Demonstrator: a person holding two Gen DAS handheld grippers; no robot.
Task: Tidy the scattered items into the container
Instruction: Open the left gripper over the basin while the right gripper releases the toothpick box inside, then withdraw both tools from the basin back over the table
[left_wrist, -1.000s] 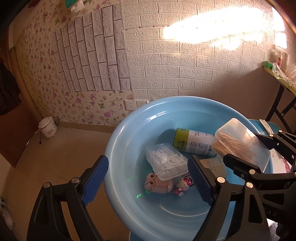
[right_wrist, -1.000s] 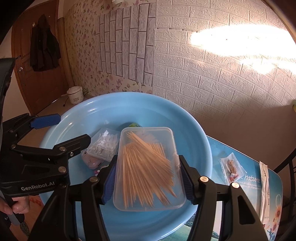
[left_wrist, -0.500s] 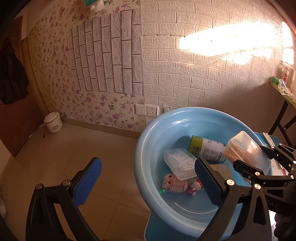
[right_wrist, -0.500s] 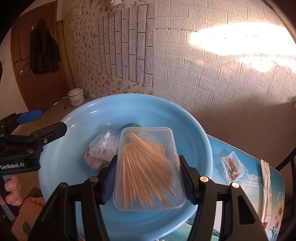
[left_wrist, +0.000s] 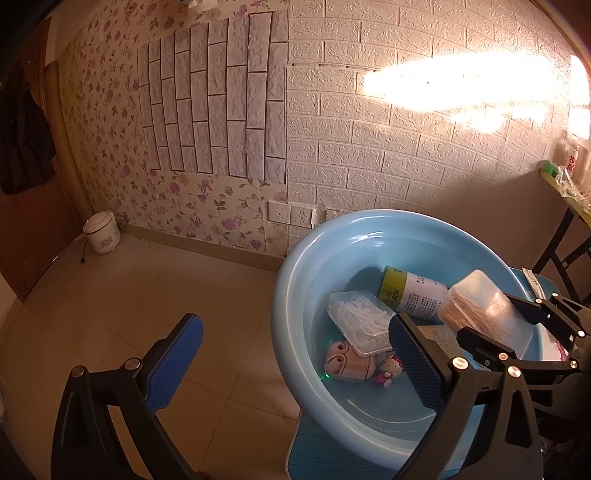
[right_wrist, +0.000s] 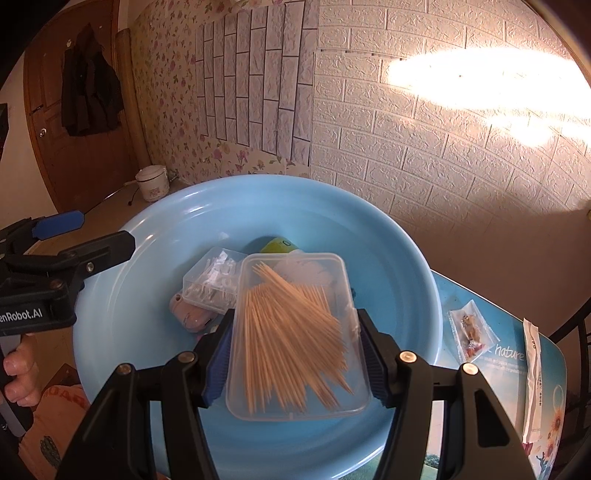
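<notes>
Left gripper (left_wrist: 295, 356): now wide open, empty, withdrawn left of basin (left_wrist: 291, 295) — drop-off done. Right gripper (right_wrist: 295, 358): clamps toothpick box (right_wrist: 295, 339) over basin — release pending.

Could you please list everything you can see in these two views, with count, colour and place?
basin: one, light blue, on the table.
toothpick box: one, clear with tan sticks, held over the basin by the right tool.
floss-pick box: one, clear with white picks, inside the basin.
bottle: one, white with yellow-green band, lying in the basin.
pink case: one, in the basin, partly under the floss-pick box.
small doll: one, pink and white, in the basin beside the case.
clear packet: one, on the table right of the basin.
white sachet: one, at the table's right edge.
rice cooker: one, white, on the floor.
left tool: blue pads, open, empty.
right tool: blue pads, gripping the toothpick box.
hand: one, on the left tool's handle.
</notes>
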